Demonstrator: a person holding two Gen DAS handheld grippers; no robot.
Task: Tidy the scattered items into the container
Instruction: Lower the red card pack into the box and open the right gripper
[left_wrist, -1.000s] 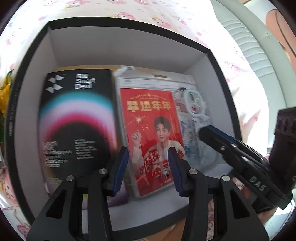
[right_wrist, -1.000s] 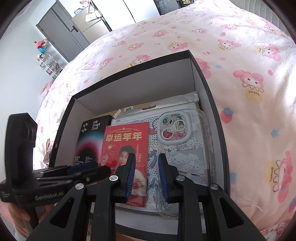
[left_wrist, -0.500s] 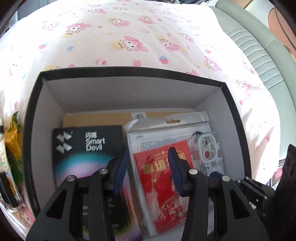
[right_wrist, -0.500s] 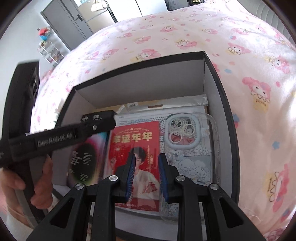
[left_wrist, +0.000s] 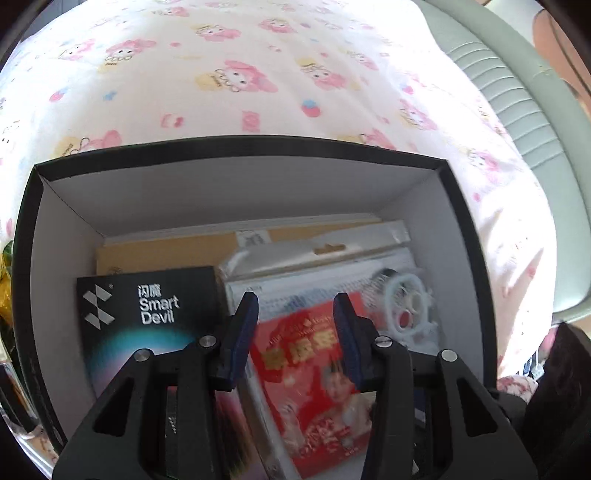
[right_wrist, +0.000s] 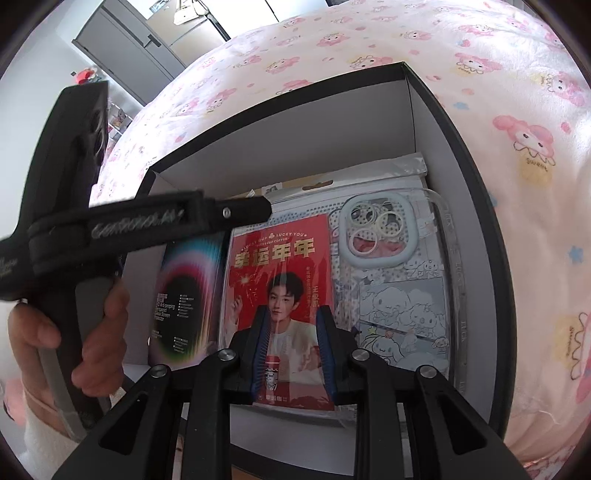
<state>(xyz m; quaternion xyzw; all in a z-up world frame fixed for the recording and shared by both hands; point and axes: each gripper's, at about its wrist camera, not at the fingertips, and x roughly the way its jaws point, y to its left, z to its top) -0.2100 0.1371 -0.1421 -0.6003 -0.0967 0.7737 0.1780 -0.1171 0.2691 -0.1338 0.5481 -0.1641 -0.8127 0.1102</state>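
A black box with white inner walls (left_wrist: 240, 192) (right_wrist: 413, 122) lies on the bed. Inside lie a black "Smart Devil" box (left_wrist: 147, 314) (right_wrist: 184, 291), a red card with a man's portrait (left_wrist: 314, 387) (right_wrist: 280, 273), a clear phone case with cartoon print (right_wrist: 402, 288) (left_wrist: 410, 310) and a brown flat packet (left_wrist: 166, 251). My left gripper (left_wrist: 295, 321) is open and empty above the near side of the box. My right gripper (right_wrist: 291, 339) is open and empty over the red card. The left gripper's body (right_wrist: 147, 221) crosses the right wrist view.
The bed has a pink cartoon-print cover (left_wrist: 258, 74) (right_wrist: 517, 110). A yellow-green packet (left_wrist: 5, 288) lies outside the box at the left edge. A grey-green padded headboard (left_wrist: 498, 81) is at the far right. Grey cabinets (right_wrist: 122, 48) stand behind the bed.
My left gripper has pulled back and up from the box, so more of the bed shows. My right gripper moved a little closer over the red card. Both stayed open.
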